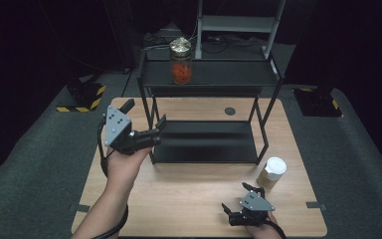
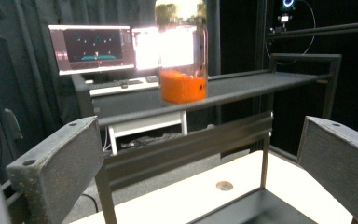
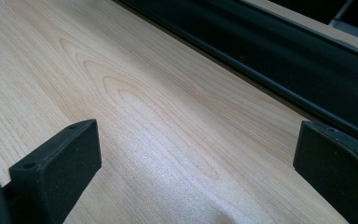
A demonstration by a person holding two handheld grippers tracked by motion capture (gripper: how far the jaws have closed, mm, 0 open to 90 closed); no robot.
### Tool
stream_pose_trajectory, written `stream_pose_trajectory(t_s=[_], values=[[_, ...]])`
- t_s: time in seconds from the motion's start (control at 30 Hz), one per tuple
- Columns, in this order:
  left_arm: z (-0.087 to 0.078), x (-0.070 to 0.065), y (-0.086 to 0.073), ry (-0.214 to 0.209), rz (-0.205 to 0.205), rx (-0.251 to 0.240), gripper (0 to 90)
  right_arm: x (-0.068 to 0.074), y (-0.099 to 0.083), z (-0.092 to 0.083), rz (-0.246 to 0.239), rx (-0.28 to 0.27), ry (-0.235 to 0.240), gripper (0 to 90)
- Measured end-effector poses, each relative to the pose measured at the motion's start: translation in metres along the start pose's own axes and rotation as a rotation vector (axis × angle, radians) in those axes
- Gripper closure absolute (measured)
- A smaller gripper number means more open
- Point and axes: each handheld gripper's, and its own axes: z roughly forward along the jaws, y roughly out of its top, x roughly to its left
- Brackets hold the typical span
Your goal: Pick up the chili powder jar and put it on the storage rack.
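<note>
A glass jar (image 1: 180, 62) with a gold lid and orange contents stands on the top shelf of a black two-tier rack (image 1: 209, 89). My left gripper (image 1: 158, 132) is held up at the rack's left front post, open and holding nothing. In the left gripper view the jar (image 2: 182, 56) stands ahead and above the open left gripper (image 2: 200, 163), on the top shelf (image 2: 251, 84). My right gripper (image 1: 235, 197) hovers low over the wooden table (image 1: 179, 194) near its front edge. It is open too, with bare wood between its pads (image 3: 58, 158).
A small jar with a white lid (image 1: 272, 172) stands on the table by the rack's right front leg, just beyond the right gripper. The rack's lower shelf (image 1: 206, 142) is bare. In the right gripper view its dark edge (image 3: 261, 56) runs ahead.
</note>
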Motion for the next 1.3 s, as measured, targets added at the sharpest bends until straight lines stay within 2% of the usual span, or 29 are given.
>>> stream_pose_trajectory(t_s=[0.13,0.2,0.53,0.73,0.83,0.9,1.03,1.17,1.3], values=[[-0.007,-0.001,-0.010,-0.001,0.003,0.009,0.3,0.000,0.000,0.000,-0.002,0.001,0.002,0.0],[-0.013,0.000,-0.018,-0.010,-0.016,0.014,0.3,-0.001,0.001,0.000,-0.001,0.003,0.003,0.0],[-0.030,-0.004,-0.041,-0.018,-0.018,0.064,0.3,-0.001,0.001,0.001,0.003,0.006,0.006,0.0],[-0.037,-0.009,-0.057,-0.022,0.000,0.103,0.3,-0.002,0.001,0.001,0.005,0.005,0.004,0.0],[-0.039,-0.010,-0.062,-0.021,-0.004,0.112,0.3,-0.001,0.001,0.001,0.005,0.005,0.003,0.0],[-0.040,-0.012,-0.070,-0.017,0.014,0.132,0.3,-0.001,0.001,0.001,0.005,0.007,0.004,0.0],[-0.041,-0.013,-0.078,-0.021,0.019,0.153,0.3,-0.001,0.001,0.001,0.004,0.006,0.004,0.0],[-0.043,-0.014,-0.092,-0.028,0.009,0.182,0.3,-0.001,0.001,0.001,0.003,0.006,0.004,0.0],[-0.044,-0.015,-0.110,-0.033,-0.009,0.236,0.3,-0.001,0.001,0.001,0.001,0.006,0.004,0.0]])
